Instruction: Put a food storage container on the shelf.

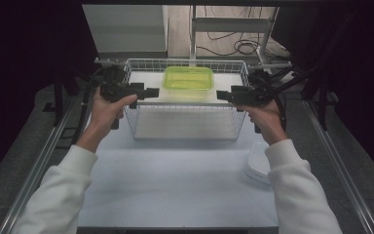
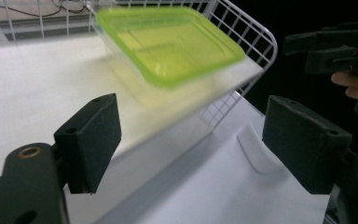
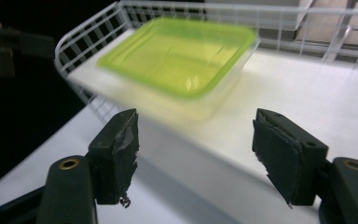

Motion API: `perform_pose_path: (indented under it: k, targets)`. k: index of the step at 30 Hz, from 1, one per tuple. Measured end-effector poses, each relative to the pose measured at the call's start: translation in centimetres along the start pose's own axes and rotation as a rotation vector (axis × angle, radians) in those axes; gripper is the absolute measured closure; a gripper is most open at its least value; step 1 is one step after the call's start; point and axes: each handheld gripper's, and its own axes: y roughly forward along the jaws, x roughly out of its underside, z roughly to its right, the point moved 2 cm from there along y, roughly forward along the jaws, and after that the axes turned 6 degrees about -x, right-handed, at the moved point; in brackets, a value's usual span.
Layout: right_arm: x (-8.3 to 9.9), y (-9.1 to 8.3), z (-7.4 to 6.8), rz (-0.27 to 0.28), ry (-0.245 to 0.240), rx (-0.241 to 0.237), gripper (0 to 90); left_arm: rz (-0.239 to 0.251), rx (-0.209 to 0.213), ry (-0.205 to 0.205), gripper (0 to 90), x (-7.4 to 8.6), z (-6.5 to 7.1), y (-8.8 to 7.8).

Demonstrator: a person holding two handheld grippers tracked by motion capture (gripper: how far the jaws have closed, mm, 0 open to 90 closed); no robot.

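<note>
A clear tub with a lime-green lid (image 1: 188, 78) (image 2: 168, 42) (image 3: 177, 56) rests on the white floor of a white wire basket (image 1: 185, 122) (image 2: 261, 37) (image 3: 84, 42), toward its far side. At the basket's left rim my left gripper (image 1: 151, 92) (image 2: 193, 109) points inward, jaws open and with nothing between them. My right gripper (image 1: 221, 95) (image 3: 196, 121) mirrors it at the right rim, also open and holding nothing. Both are apart from the tub. The left gripper view catches the right gripper (image 2: 335, 46) beyond the basket's corner.
A clear plastic lid (image 1: 258, 163) (image 2: 256, 149) lies on the white table (image 1: 175, 185) near my right forearm. Behind the basket stand a white box (image 1: 126, 27) and a metal frame with cables (image 1: 243, 46). Metal rails run along both table sides.
</note>
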Motion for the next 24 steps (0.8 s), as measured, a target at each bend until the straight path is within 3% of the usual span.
perform_pose_path:
  k: [3, 4, 6, 10, 12, 14, 17, 18, 19, 20, 24]
  targets:
    - [1.2, -0.9, -0.4, -0.004, -0.021, -0.010, 31.0, 0.001, 0.005, 0.017, 19.1, 1.4, 0.7, -0.6]
    - [2.5, -1.7, -0.7, -0.004, -0.032, -0.014, 31.1, -0.001, 0.006, 0.019, 19.1, 2.5, 1.1, -1.1]
    - [3.8, -2.4, -0.9, -0.005, -0.040, -0.013, 31.2, -0.008, 0.010, 0.026, 18.7, 3.4, 1.4, -1.4]
    - [5.7, -3.1, -1.2, -0.013, -0.046, -0.014, 31.2, -0.030, -0.017, 0.038, 19.0, 6.0, 1.7, -2.2]
    - [7.9, -3.3, -1.5, -0.031, -0.040, -0.027, 31.2, -0.040, -0.025, 0.026, 19.3, 7.9, 1.6, -2.4]
    - [8.4, -3.3, -1.5, -0.038, -0.037, -0.030, 31.2, -0.048, -0.034, 0.026, 19.5, 8.6, 1.5, -2.4]
    - [10.7, -3.2, -1.6, -0.075, -0.034, -0.036, 31.4, -0.078, -0.059, 0.028, 20.0, 10.8, 0.9, -2.6]
    - [11.8, -3.1, -1.5, -0.092, -0.030, -0.035, 32.0, -0.087, -0.057, 0.017, 20.5, 11.4, 0.6, -2.6]
    - [11.8, -3.1, -1.5, -0.092, -0.030, -0.035, 32.0, -0.094, -0.056, 0.007, 20.5, 11.8, 0.4, -2.5]
    - [12.9, -3.0, -1.4, -0.112, -0.026, -0.037, 32.5, -0.108, -0.063, -0.015, 20.6, 13.1, -0.2, -2.4]
    - [14.9, -2.3, -1.2, -0.156, -0.018, -0.040, 34.4, -0.138, -0.076, -0.034, 21.2, 14.8, -0.7, -2.0]
